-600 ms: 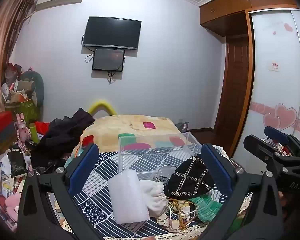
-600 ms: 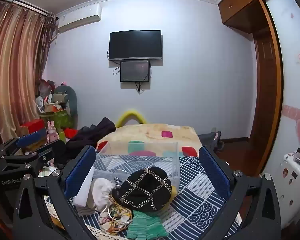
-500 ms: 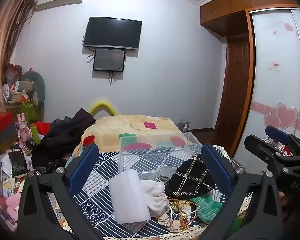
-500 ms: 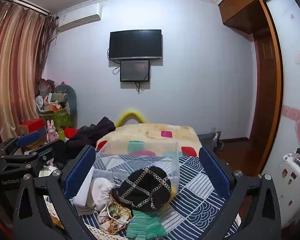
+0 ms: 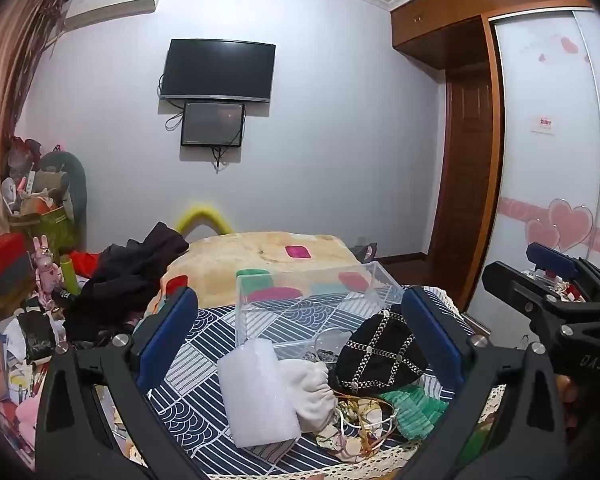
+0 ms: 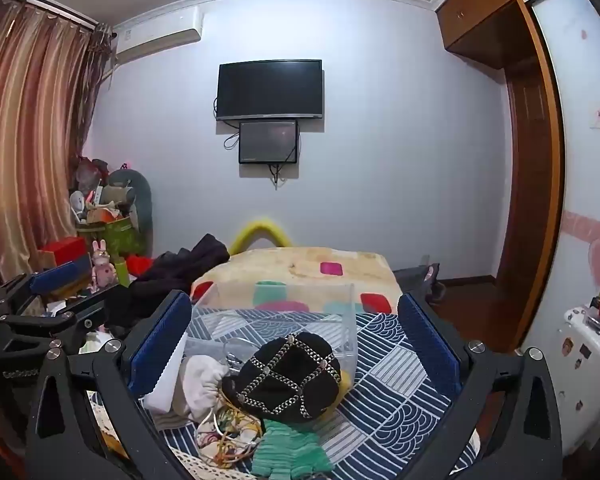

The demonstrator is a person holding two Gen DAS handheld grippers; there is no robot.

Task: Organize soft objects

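Note:
A heap of soft things lies on a blue patterned cloth: a black hat with chain trim (image 5: 376, 354) (image 6: 288, 378), a white drawstring pouch (image 5: 310, 386) (image 6: 202, 380), a white foam block (image 5: 258, 394), a green knitted glove (image 5: 410, 402) (image 6: 290, 450) and tangled coloured cords (image 6: 226, 434). A clear plastic box (image 5: 312, 304) (image 6: 276, 326) stands just behind them. My left gripper (image 5: 300, 344) is open and empty, held above the heap. My right gripper (image 6: 294, 346) is open and empty, also above it. Each gripper shows at the edge of the other's view.
A beige blanket with coloured patches (image 5: 260, 256) covers the bed behind the box. Dark clothes (image 5: 132, 268) are piled to the left. Cluttered toys and boxes (image 5: 24, 280) fill the left side. A wardrobe (image 5: 552, 160) and a door (image 5: 466, 184) stand at the right.

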